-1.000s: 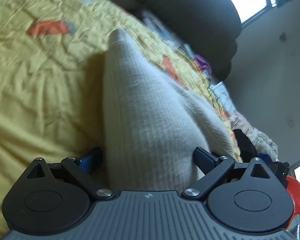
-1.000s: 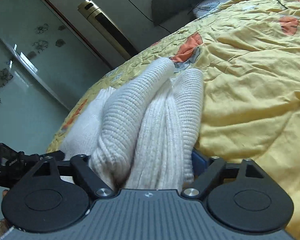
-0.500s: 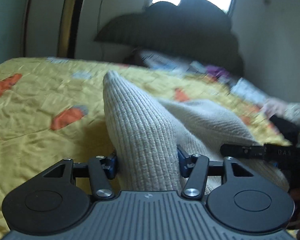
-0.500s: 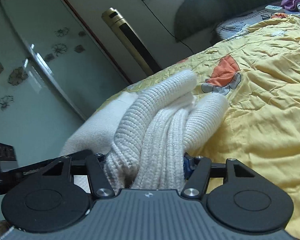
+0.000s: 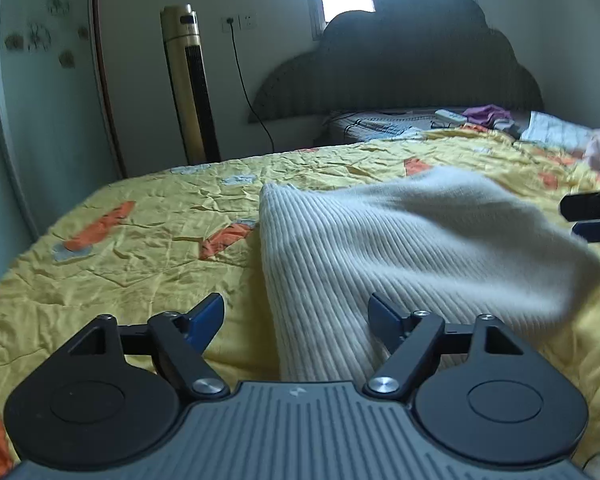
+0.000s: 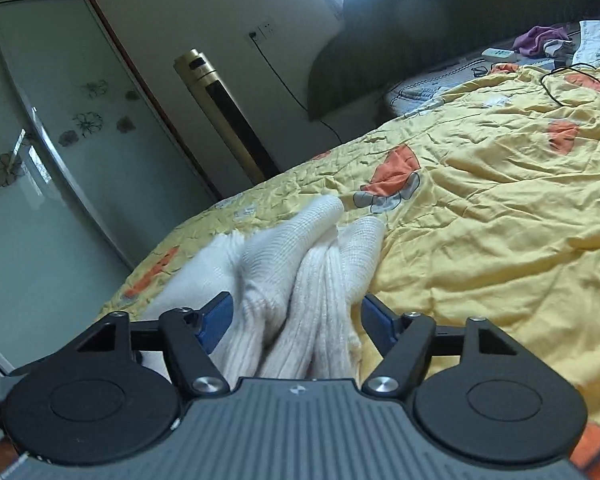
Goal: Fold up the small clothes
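A white ribbed knit garment (image 5: 400, 248) lies on the yellow bedspread (image 5: 140, 260). My left gripper (image 5: 296, 312) is open, with its blue-padded jaws spread on either side of the garment's near edge. In the right wrist view the same garment (image 6: 300, 264) is bunched in folds between the jaws of my right gripper (image 6: 296, 314), which is also open. The right gripper's fingers (image 5: 592, 216) show at the right edge of the left wrist view, beside the garment.
A gold tower fan (image 5: 190, 88) and a glass wardrobe door (image 6: 60, 152) stand at the bed's left. A dark headboard (image 5: 412, 60), a remote (image 5: 450, 116), purple cloth (image 5: 486, 112) and a black cable (image 6: 572, 84) are at the far end.
Both grippers were shut on the garment half a second ago and have now opened. The garment has dropped lower onto the bedspread, and both cameras have tilted level.
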{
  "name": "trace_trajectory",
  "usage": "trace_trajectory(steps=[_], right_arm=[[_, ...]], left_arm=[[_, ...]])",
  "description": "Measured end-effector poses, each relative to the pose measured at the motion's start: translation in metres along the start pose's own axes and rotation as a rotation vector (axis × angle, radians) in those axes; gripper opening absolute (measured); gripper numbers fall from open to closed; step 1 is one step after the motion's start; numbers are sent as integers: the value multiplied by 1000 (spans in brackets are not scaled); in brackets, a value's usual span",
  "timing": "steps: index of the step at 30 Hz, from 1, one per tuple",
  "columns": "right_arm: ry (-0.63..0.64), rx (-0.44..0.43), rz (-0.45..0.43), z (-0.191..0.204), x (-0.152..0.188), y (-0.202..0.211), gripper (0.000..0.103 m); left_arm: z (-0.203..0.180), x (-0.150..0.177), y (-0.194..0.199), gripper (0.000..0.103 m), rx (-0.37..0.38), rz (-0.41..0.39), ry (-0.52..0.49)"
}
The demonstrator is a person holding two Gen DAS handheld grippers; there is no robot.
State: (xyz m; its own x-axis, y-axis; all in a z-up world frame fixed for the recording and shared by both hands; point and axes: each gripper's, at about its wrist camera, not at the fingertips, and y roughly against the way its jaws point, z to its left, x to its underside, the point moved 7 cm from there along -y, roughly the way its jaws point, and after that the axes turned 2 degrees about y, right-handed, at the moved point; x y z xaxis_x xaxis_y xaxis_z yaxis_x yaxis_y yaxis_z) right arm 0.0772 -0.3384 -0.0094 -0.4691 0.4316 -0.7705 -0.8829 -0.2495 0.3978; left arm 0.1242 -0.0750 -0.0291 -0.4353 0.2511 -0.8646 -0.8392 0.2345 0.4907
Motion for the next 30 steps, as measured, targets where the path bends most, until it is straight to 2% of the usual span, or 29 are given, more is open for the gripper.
trace_trajectory(steps=[3,5,7,9,12,15,18,22,24,25,27,30], right_arm=[[6,-49,30,10,13,12,61],[34,-44,64,20,24,11,58],[81,-10,109,26,34,2,50],[84,15,139,24,43,-7,33],[49,42,96,14,40,-12,25],[90,92,87,10,43,-16,26],[116,116,91,13,48,-14,37],[205,215,-12,31,40,9,54],[281,249,-42,43,40,14,55],[316,251,-33,47,43,12,58],[358,268,15,48,51,1,57],[318,312,60,33,58,-12,60]], left_arm=[[-6,6,-1,79,-24,11,-6],[-8,6,-3,79,-33,21,5],[-9,6,-4,79,-35,32,21],[-10,7,-3,79,-38,43,36],[-11,10,-1,79,-18,62,78],[-12,14,-1,79,-16,76,94],[-12,15,0,80,-19,74,102],[-10,16,-1,82,-21,78,124],[-10,17,-2,82,-23,80,134],[-9,17,-2,82,-24,80,137],[-10,18,-1,82,-25,84,139],[-9,18,1,82,-28,89,145]])
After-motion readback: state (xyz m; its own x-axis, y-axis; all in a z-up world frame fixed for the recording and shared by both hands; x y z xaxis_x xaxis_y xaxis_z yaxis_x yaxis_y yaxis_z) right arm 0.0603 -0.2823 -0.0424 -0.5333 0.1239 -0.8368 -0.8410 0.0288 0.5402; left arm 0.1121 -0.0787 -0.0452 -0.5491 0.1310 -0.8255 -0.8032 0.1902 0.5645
